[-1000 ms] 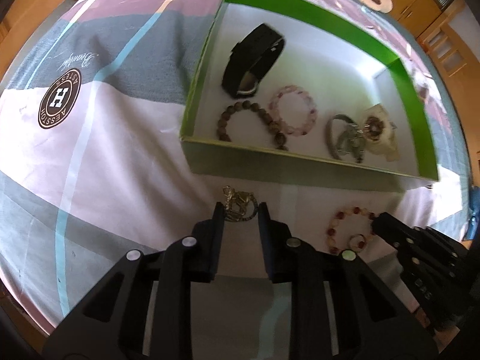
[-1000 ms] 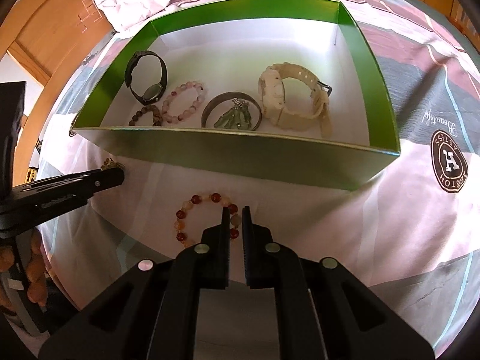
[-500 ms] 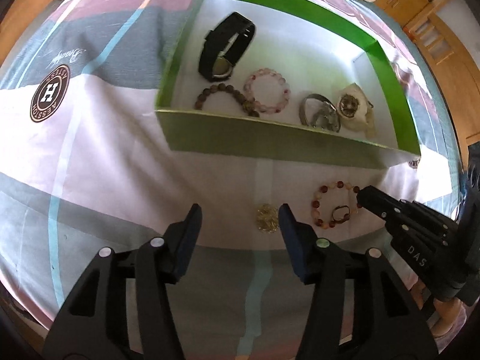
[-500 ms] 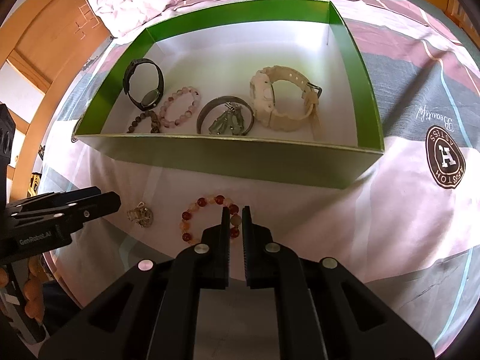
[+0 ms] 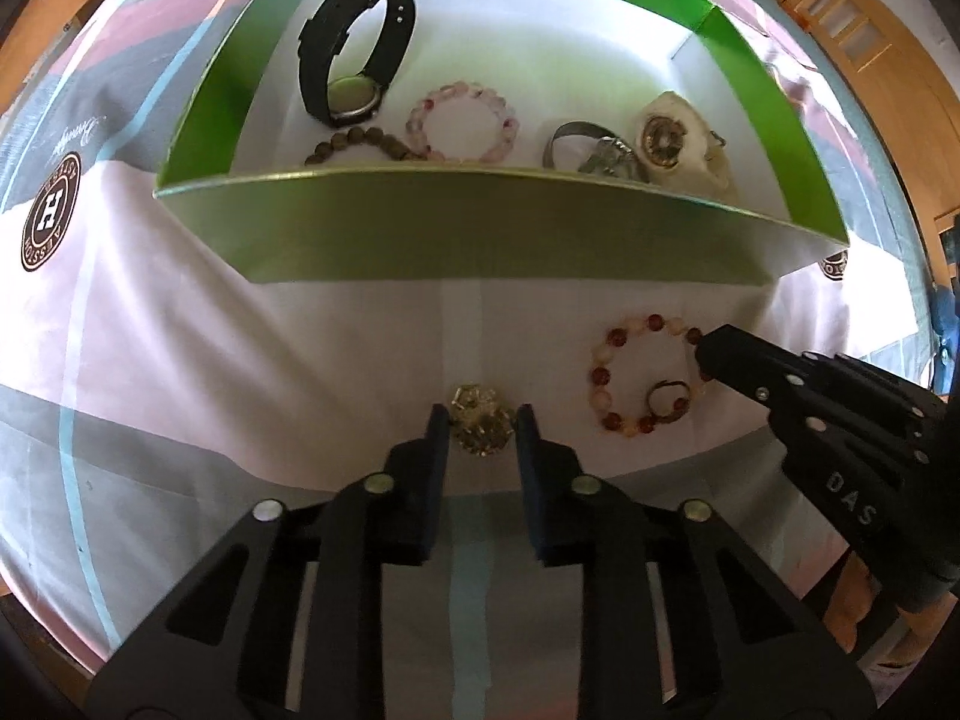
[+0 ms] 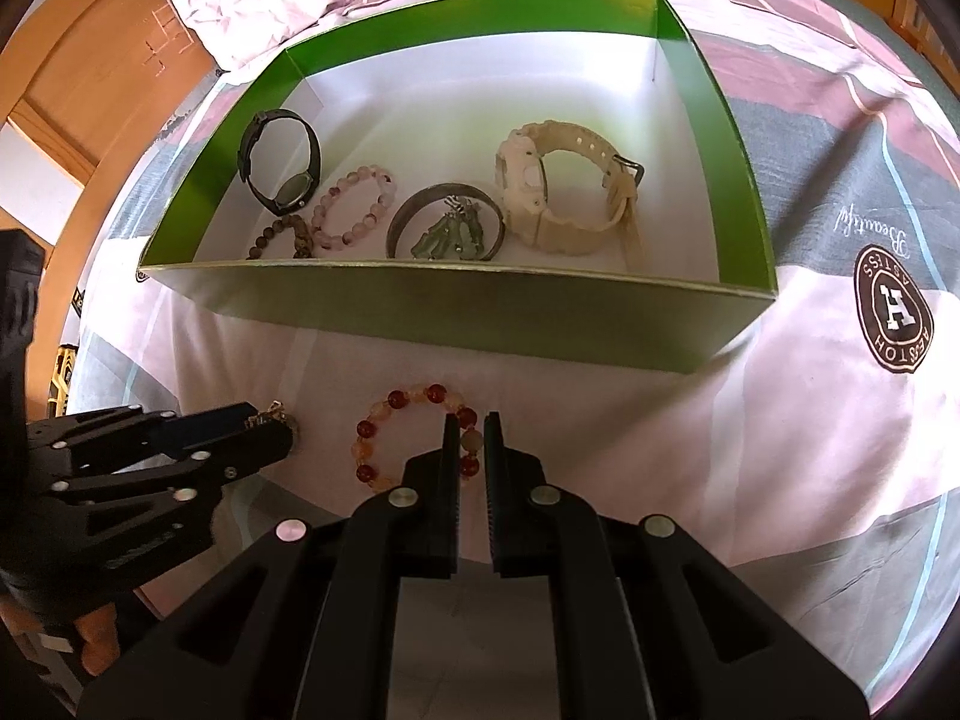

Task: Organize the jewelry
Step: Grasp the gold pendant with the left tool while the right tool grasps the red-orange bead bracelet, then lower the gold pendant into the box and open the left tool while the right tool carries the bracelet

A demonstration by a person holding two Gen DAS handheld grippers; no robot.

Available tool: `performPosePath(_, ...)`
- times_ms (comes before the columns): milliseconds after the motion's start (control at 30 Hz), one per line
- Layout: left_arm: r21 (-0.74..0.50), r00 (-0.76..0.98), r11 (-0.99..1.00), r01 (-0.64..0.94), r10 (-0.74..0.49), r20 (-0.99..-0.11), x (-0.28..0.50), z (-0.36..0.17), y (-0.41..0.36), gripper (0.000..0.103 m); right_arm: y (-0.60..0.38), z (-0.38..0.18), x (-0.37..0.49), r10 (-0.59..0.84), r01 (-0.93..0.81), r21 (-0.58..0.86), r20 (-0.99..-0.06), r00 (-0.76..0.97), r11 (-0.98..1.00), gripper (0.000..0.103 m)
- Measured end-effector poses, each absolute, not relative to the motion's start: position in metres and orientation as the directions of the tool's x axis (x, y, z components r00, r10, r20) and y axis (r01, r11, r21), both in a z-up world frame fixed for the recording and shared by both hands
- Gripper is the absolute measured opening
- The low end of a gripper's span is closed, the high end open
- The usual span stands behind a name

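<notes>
Two pieces of jewelry lie outside the green box (image 6: 456, 306), on the bedsheet (image 5: 252, 360) just in front of its near wall: a small gold trinket (image 5: 482, 420) and a red-and-cream bead bracelet (image 6: 414, 438). Inside the box sit a black watch (image 5: 354, 54), a pink bead bracelet (image 5: 462, 120), a dark bead bracelet (image 5: 360, 144), a metal bangle with charms (image 6: 447, 228) and a cream watch (image 6: 564, 192).

The left gripper (image 5: 477, 420) has its jaws parted, one on each side of the trinket, not yet squeezing it. The right gripper (image 6: 471, 432) has its jaws drawn narrow around the bracelet's near beads; a sliver of gap shows, so I judge it nearly closed and probably pinching a bead, though firm contact cannot be confirmed.

Risks as I see them:
- The trinket is small, lumpy and low on soft fabric. Jaws closing too high could skate over it; too low, they could pinch the sheet and drag it.
- A bracelet held by one round bead can roll out of the grip, or swing when lifted and catch the near wall.
- A small ring (image 5: 666, 399) appears to rest inside the bracelet loop; lifting might fling it onto the patterned sheet, where it would be hard to spot.
- Both grippers sit near each other, so simultaneous lifts toward the box could collide.
</notes>
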State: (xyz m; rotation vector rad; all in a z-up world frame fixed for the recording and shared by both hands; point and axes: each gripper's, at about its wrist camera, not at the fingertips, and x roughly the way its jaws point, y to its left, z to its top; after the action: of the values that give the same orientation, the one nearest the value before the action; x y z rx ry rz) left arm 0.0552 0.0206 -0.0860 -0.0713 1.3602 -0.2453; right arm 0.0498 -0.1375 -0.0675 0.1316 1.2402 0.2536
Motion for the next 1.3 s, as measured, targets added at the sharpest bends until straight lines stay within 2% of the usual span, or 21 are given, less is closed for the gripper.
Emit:
performPosePath(300,-0.270,0.295,0.951,0.148,-0.303,-0.906,0.050,-0.045,0.031,0.022,-0.144,-0.046,0.046,0.288,-0.120,0.262,-0.889,0.356,0.957,0.007)
performPosePath(500,-0.272,0.299,0.952,0.137,-0.302,-0.905,0.050,-0.042,0.034,0.022,-0.146,-0.018,0.038,0.369,-0.159,0.333,-0.835,0.408,0.930,0.007)
performPosePath(767,-0.260,0.296,0.957,0.125,-0.286,-0.911,0.053,-0.045,0.035,0.022,-0.141,-0.021,0.037,0.398,-0.178,0.356,-0.834,0.382,0.917,0.007)
performPosePath(1000,-0.249,0.308,0.960,0.125,-0.276,-0.910,0.053,-0.043,0.032,0.022,-0.128,-0.024,0.034,0.332,-0.202,0.273,-0.859,0.390,0.941,0.007)
performPosePath(1300,-0.108,0.431,0.984,0.144,-0.161,-0.888,0.047,-0.023,0.023,0.022,-0.126,-0.016,0.031,0.227,-0.194,0.150,-0.844,0.485,0.970,0.007)
